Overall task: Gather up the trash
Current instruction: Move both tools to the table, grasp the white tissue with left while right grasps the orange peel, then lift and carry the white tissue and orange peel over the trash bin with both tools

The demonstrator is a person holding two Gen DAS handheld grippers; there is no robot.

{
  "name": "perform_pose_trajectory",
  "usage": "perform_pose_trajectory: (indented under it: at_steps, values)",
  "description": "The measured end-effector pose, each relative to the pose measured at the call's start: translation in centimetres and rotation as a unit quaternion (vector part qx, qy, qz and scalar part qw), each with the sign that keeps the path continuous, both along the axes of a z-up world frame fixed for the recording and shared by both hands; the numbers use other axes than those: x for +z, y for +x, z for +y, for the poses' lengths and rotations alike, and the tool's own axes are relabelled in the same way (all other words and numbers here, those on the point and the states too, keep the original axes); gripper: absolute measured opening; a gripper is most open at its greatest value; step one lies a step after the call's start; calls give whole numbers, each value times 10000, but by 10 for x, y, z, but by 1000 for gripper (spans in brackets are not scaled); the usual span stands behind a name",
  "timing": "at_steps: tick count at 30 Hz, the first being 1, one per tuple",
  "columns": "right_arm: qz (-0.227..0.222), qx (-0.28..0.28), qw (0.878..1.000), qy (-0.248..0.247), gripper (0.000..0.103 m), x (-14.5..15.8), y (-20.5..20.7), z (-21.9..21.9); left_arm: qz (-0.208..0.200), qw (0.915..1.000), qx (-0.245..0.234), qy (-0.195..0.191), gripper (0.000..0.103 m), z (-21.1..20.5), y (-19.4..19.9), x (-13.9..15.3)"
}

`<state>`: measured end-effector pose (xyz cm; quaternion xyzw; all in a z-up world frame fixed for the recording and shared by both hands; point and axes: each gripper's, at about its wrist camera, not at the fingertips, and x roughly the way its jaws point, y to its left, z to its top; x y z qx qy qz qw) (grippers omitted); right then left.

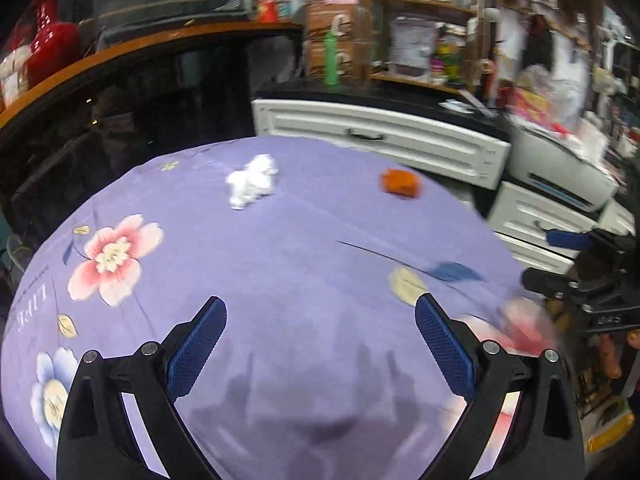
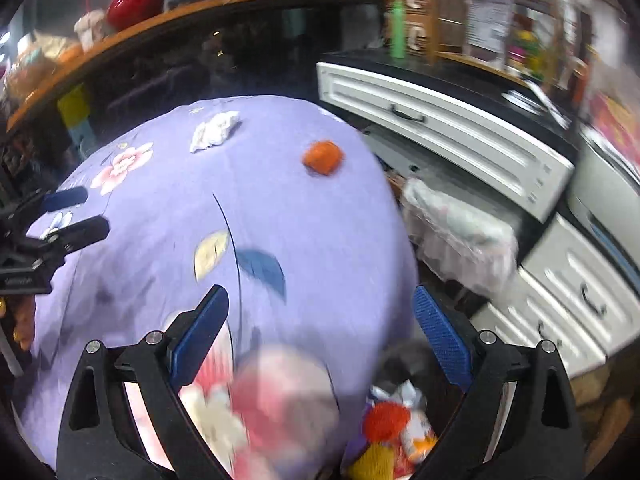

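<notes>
Trash in two pieces, both well ahead of the tongs on the purple flowered cloth (image 1: pixel 304 248). Left tongs (image 1: pixel 320 304) spread about as wide as possible, nothing between the blue pads (image 1: pixel 200 344), only bare cloth beneath. Right tongs (image 2: pixel 320 294) spread just as wide and likewise empty, hanging over the near right edge of the cloth, with an open bin (image 2: pixel 400 428) low between the fingers, closer to the right pad. Probably held this wide to be ready for the next pick, tilted down toward the cloth so both pieces sit in view.

Crumpled white tissue (image 1: pixel 252 180): ahead and slightly left of the left tongs, far ahead and left of the right tongs. Soft, puffy, irregular, bright against the purple; likely to squash flat under a pinch, so best taken across the bulk.

Orange wad (image 1: pixel 400 184): ahead and to the right of the left tongs, almost straight ahead of the right tongs and near the cloth's far right edge. Smaller, more compact, blocky with dull creases; cannot tell whether paper or foil.

Bin already holding colourful scraps, red-orange and yellow among them, seemingly parked beside the table for a short drop. Pale plastic bag (image 2: pixel 460 236) right of the right tongs, hanging in front of white drawers (image 2: pixel 440 132).
</notes>
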<state>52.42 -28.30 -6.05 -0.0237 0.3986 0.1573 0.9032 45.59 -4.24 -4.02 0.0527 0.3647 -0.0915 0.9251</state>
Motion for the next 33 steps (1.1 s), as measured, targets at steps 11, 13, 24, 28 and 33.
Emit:
perform_pose_trajectory:
  at_steps: [11,13,24,28,33]
  values:
    - [485,-47,9987,-113,90,-17,140,40,437,9982,408,92,94,40,116,-21]
    - [596,-86,9981,-122,78,-23,155,43,421,9981,422,169,94,39,128,-24]
    - [426,61,9974,-574,39,-29,172,56,458,9978,456,137,93,36,179,-32]
    - [394,62,9976,-570,35,-28,170,58,442,9975,466,278,63,28,190,-30]
    - [382,23,9982,-472,33,-26,167,56,507,9968,443,434,35,19,193,-33]
